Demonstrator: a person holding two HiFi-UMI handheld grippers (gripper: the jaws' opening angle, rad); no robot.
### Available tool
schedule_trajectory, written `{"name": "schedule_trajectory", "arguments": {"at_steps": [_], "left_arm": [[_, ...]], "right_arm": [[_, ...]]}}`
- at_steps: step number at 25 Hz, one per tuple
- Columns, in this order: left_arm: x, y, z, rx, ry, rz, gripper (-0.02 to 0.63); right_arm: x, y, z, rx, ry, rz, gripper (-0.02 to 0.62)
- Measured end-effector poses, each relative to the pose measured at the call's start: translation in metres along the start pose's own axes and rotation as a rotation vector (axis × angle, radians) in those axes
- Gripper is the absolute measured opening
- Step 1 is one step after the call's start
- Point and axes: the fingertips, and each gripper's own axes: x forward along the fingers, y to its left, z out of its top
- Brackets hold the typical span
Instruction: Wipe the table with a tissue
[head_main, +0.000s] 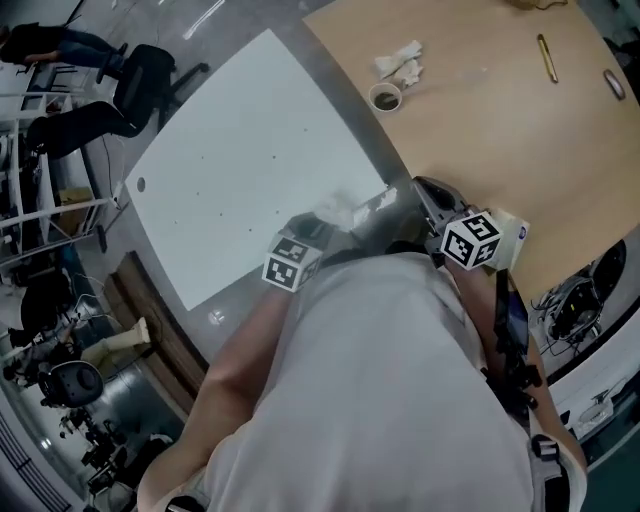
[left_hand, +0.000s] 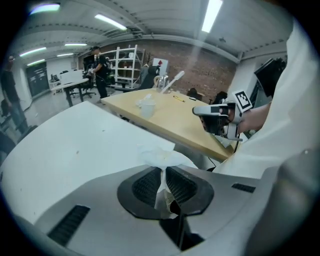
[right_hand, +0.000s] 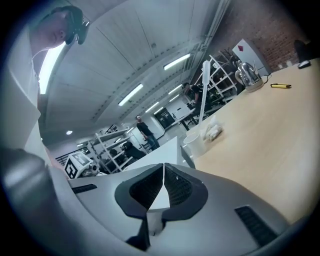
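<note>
Workshop, two counters: white counter, wooden counter at its 3 o'clock.
Left tool is closed on tissue, crumpled wad protruding past the tips, at the white counter's 4 o'clock corner. Right tool is closed, tips together, nothing held, at the wooden counter's 7 o'clock edge.

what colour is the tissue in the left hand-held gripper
White. The tissue shows best in the left gripper view, pinched between the jaws.
</note>
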Motion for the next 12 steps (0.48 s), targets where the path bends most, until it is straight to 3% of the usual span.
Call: {"name": "schedule_trajectory", "arguments": {"at_steps": [3, 8, 12], "left_arm": [[-0.022, 0.028, -0.034, -0.098, 0.008, 0.083, 0.037], [-0.051, 0.078, -0.077, -0.147, 0.057, 0.239, 0.037], [-0.067, 0.112, -0.108, -0.277, 0.073, 0.344, 0.037]], "right_arm": [[0.014, 0.018, -0.012, -0.006, 0.032, 0.031, 0.018], [0.027, 0.039, -0.023, -0.014, 0.065, 0.056, 0.018], [0.034, 0.048, -0.027, -0.021, 0.085, 0.058, 0.018]]}}
